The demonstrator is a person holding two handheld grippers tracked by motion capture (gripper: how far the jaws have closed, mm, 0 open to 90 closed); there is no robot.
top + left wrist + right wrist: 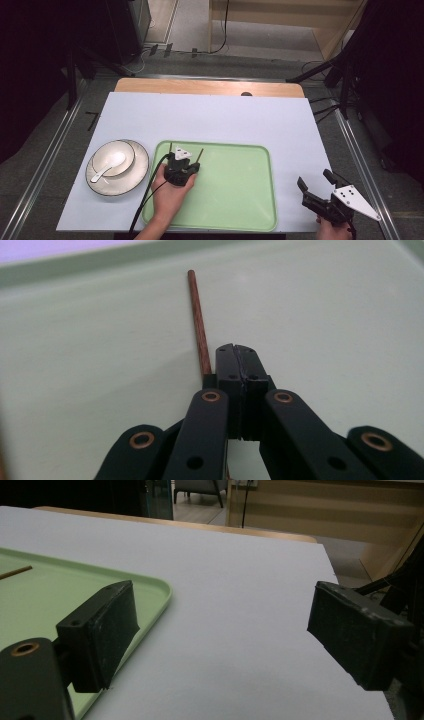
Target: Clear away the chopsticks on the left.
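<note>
I have the left gripper low over the near-left part of the green tray, its claw pressed together; one chopstick runs along its left jaw, and I cannot tell whether it is pinched. The second chopstick shows just left of it, over the tray's left edge. The right gripper waits off the tray's right edge, spread wide and empty. I judge this an early stage – the bowl, spoon and plate sit left of the tray

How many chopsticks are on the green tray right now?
2: one chopstick left of the left tongs, the other chopstick on their right, both on the tray. Their lower ends are hidden.
</note>
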